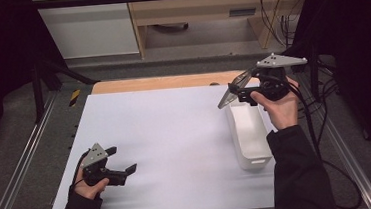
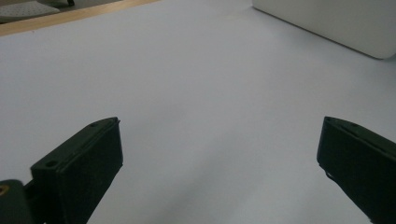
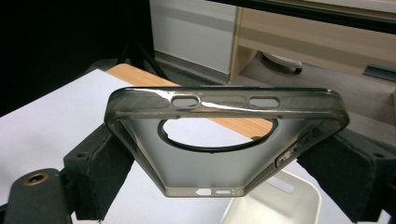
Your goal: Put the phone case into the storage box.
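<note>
White table [image 1: 176, 135], right gripper [image 1: 232, 91] raised holding phone case [image 1: 233, 88], left gripper [image 1: 123, 164] low

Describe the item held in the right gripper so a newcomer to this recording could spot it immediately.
Start at the white table sheet and find the white bin at its right. Above the bin's far end, the right gripper clamps a smoky translucent phone case; its big round camera cutout marks it out.

Smoky see-through phone case [image 3: 219, 154] with a round camera cutout, held up tilted above the white bin [image 1: 248, 134], around 2 o'clock.
</note>
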Tool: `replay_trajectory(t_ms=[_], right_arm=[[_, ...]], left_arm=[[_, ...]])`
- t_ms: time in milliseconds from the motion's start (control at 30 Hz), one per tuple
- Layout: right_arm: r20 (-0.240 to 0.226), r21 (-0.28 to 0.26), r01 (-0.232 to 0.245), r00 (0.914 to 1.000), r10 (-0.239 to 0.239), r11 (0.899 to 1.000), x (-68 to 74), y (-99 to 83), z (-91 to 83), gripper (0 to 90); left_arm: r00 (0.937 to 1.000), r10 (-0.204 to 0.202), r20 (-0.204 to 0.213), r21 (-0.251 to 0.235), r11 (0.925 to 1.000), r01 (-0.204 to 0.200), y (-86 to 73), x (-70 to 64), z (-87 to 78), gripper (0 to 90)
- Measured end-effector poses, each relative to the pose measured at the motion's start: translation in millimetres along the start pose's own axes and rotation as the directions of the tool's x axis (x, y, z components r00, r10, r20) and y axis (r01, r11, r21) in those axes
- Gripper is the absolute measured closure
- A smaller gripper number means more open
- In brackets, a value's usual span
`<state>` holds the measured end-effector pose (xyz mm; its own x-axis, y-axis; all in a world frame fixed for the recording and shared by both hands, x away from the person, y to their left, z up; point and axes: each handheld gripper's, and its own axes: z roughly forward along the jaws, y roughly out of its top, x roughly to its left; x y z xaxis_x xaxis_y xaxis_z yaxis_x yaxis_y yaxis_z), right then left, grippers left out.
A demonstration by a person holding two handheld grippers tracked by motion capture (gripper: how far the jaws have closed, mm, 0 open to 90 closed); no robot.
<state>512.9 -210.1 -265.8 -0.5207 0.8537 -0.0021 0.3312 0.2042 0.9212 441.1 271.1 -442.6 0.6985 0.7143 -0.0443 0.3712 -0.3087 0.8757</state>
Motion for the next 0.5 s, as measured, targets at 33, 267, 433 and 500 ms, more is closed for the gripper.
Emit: replay_trajectory(t_ms=[33, 267, 433, 500], right_arm=[[0.006, 0.002, -0.002, 1.0, 0.002, 1.0, -1.8, 0.4, 0.9, 12.4], [0.058, 0.005, -0.012, 0.9982, 0.012, 1.0, -12.0, 3.3, 7.7, 12.4], [0.098, 0.024, -0.02, 0.995, 0.018, 1.0, -18.9, 4.5, 14.0, 12.4], [0.112, 0.032, -0.025, 0.9935, 0.021, 0.999, -21.3, 5.2, 16.6, 12.4]], left_arm=[[1.0, -0.001, 0.0, 0.0, 1.0, 0.001, 0.0, 0.0, 0.0, 0.0], [1.0, 0.0, 0.001, 0.004, 1.0, 0.0, -0.4, 0.4, 0.9, 0.0], [1.0, 0.002, 0.002, 0.003, 1.0, -0.002, -0.3, 0.8, 1.0, 0.0], [1.0, 0.002, 0.002, 0.004, 1.0, -0.002, -0.3, 1.0, 1.0, 0.0]])
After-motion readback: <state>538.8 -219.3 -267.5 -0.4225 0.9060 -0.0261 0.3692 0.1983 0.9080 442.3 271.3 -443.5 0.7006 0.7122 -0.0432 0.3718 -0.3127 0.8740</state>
